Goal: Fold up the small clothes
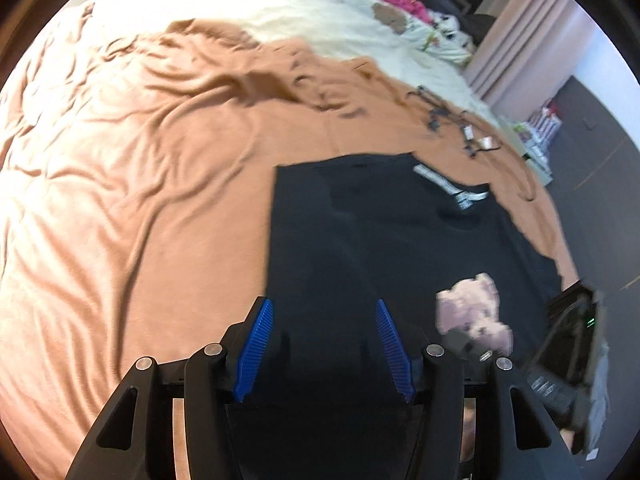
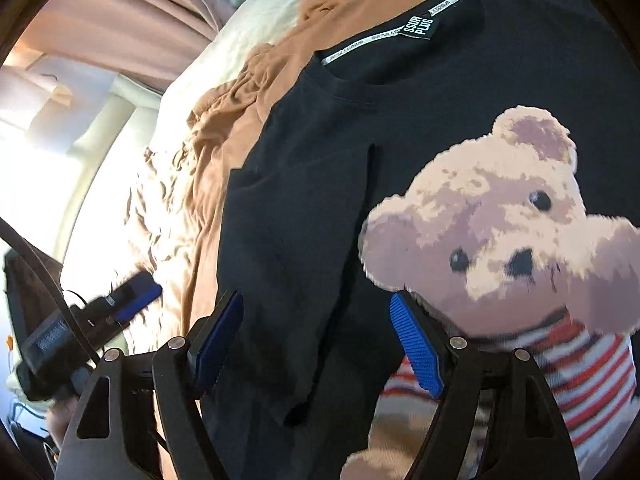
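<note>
Black t-shirt point(image 1: 380, 240) lies flat on a tan blanket point(image 1: 140, 200) spread over a bed, front side up, collar pointing away from both cameras. Bear print point(image 2: 500, 240) with a red-and-white striped top covers the chest; in the left wrist view it shows only as a blurred pink patch at the shirt's right side. Neck label point(image 2: 418, 28) reads "SSUR PLUS", with a white printed tape along the inside of the collar. One side of the shirt looks folded inward over the body, giving a straight vertical edge on the left in the left wrist view and a long fold line down the middle in the right wrist view. Left gripper point(image 1: 324, 308) hangs over the shirt's near part, blue pads spread wide, nothing between them. Right gripper point(image 2: 318, 300) sits above the shirt between fold line and bear print, jaws also wide apart, gripping nothing. Whether either gripper touches the fabric cannot be told. Cream bedsheet point(image 1: 240, 4) lies beyond the blanket; tangle of dark cables point(image 1: 452, 120) rests on the blanket past the collar. Pink curtains point(image 1: 520, 40) hang at the far right of the room.
</note>
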`<state>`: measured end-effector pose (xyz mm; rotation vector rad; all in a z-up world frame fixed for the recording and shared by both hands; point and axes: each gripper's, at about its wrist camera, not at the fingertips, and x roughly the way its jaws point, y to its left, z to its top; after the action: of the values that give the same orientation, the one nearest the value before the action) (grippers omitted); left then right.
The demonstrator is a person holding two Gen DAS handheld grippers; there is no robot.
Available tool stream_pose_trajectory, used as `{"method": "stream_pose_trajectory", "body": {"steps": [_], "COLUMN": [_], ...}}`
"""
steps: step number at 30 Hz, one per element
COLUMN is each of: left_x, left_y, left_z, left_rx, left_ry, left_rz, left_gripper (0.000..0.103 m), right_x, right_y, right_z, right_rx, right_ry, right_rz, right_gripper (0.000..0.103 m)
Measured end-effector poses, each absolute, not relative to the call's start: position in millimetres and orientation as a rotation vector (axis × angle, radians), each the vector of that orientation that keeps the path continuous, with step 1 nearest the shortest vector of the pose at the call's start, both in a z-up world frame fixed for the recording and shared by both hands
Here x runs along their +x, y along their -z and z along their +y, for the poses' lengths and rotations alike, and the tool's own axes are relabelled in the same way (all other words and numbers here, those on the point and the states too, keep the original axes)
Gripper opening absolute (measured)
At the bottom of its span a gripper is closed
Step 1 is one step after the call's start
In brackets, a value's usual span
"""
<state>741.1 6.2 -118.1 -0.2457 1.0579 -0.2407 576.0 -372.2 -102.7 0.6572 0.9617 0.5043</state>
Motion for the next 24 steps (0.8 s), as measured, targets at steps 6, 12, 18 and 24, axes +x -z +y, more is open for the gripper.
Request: {"method": "stream_pose_trajectory", "body": {"steps": [6,12,18,24], "left_x": [743,743,730,714], "left_y": [147,170,177,180], "left_z": [17,23,31,35], "left_rx": [-0.214,-0.187,-0.157,-0.112], "left_ry": [0.182,0.145,0.125,0.121], "left_rz": [1.109,1.159,1.186,1.201], "left_gripper": [0.052,0.043,0.039,0.039], "right_x": [600,619,623,597], "right_y": [100,102,98,93], "right_z": [-362,-352,-353,-361], "right_rx": [0.607,0.574,0.535,0.541], "right_ry": [-0.463,-0.430,-0.426,-0.350], "right_rz": [0.976,0.983,0.970,0.965], "right_gripper": [0.053,0.033,0.000,0.000]}}
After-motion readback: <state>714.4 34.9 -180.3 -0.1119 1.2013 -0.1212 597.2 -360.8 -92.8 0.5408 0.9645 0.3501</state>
